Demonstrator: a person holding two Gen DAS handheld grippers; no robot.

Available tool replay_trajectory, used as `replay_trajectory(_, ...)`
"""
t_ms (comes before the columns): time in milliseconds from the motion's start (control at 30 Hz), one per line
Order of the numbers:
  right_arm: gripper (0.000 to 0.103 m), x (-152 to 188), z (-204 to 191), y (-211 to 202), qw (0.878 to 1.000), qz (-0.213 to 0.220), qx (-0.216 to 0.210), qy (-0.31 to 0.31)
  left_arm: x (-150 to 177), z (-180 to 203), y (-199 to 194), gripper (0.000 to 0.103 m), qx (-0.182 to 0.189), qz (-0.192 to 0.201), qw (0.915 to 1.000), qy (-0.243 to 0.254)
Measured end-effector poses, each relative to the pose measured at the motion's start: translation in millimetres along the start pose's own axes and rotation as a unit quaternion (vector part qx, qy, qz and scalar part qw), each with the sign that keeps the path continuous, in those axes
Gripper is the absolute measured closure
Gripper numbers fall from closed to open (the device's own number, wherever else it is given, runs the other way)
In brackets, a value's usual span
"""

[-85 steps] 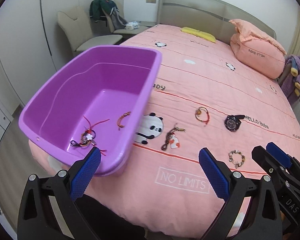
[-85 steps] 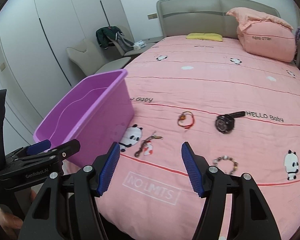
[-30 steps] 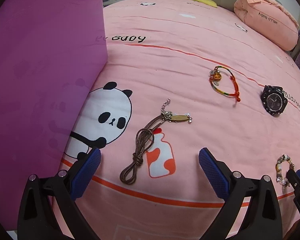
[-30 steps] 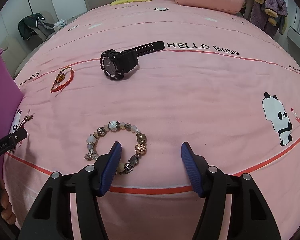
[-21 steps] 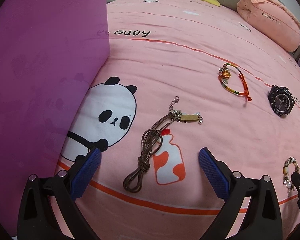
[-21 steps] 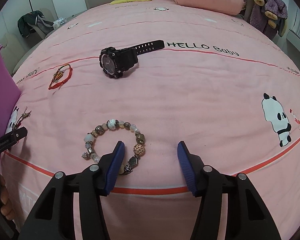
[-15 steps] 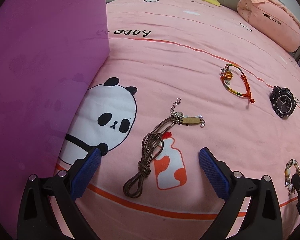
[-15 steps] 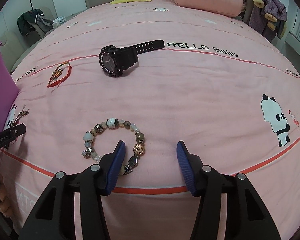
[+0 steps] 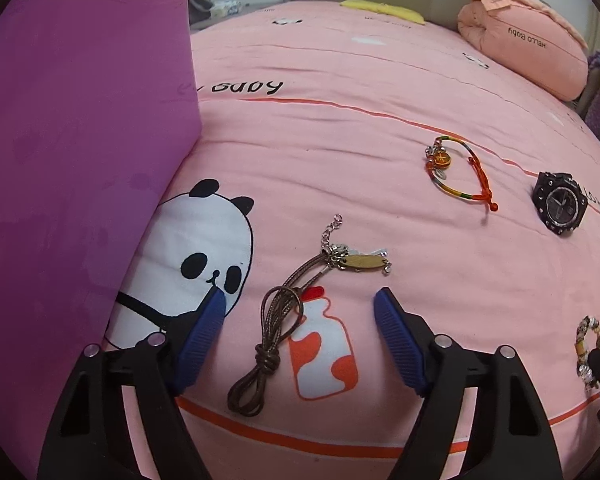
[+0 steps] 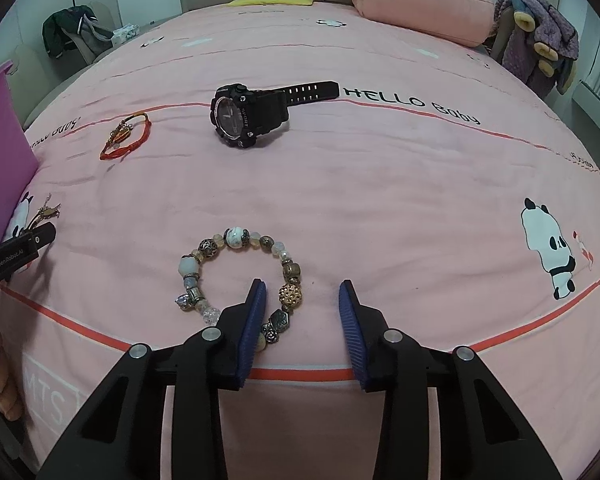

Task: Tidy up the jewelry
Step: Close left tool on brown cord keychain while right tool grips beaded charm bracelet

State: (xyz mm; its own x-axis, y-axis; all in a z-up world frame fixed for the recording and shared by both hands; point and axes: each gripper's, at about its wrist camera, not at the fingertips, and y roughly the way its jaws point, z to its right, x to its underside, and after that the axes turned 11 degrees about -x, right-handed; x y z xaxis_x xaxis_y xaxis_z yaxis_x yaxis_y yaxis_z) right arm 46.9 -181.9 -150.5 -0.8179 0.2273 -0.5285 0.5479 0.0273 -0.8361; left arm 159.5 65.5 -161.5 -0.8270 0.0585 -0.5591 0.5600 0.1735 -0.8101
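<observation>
In the left wrist view a brown cord necklace [image 9: 278,322] with a brass tag lies on the pink bedspread. My left gripper [image 9: 300,318] straddles it, jaws closing, pads not touching the cord. In the right wrist view a beaded bracelet [image 10: 240,276] lies flat. My right gripper [image 10: 302,300] is closing over the bracelet's right side: the left finger stands inside the ring, the right finger outside, and the pads are clear of the beads. A red string bracelet [image 9: 458,178] and a black watch [image 10: 246,114] lie farther back. The purple bin [image 9: 72,152] rises at the left.
A pink pillow [image 10: 422,2] and a yellow cloth [image 10: 272,0] lie at the head of the bed. Purple clothing [image 10: 540,36] hangs at the right, a chair with a dark jacket [image 10: 70,32] at the back left. A hand's fingers [image 10: 4,390] show at the lower left.
Both grippers' jaws have narrowed, the left around the cord necklace, the right around the bracelet's right side. Both hands stayed nearly in place.
</observation>
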Motion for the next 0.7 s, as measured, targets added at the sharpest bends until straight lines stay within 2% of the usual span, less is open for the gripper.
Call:
replay_trajectory(67, 0.073, 1, -1, 0, 1.0, 0.0, 0.001, -0.005, 2, 1, -3, 0.042, 0.004, 0.005, 1.0, 0.001)
replay_trajectory(167, 0.089, 0, -5, 0, 1.0, -0.001, 0.0, -0.013, 2, 5, -8, 0.063, 0.011, 0.006, 0.9999, 0.01)
replay_trajectory(267, 0.092, -1, -5, -2, 1.0, -0.001, -0.007, -0.011, -2, 7, -8, 0.088, 0.025, 0.0, 0.9995, 0.019)
replay_trajectory(333, 0.092, -2, -3, -4, 1.0, 0.001, -0.013, -0.006, -3, 6, -9, 0.095, 0.035, -0.009, 0.9991, 0.024)
replay_trajectory(700, 0.092, 2, 1, -17, 0.999, 0.009, -0.047, 0.013, 10, -1, -30, 0.097, 0.071, -0.048, 0.9961, 0.019)
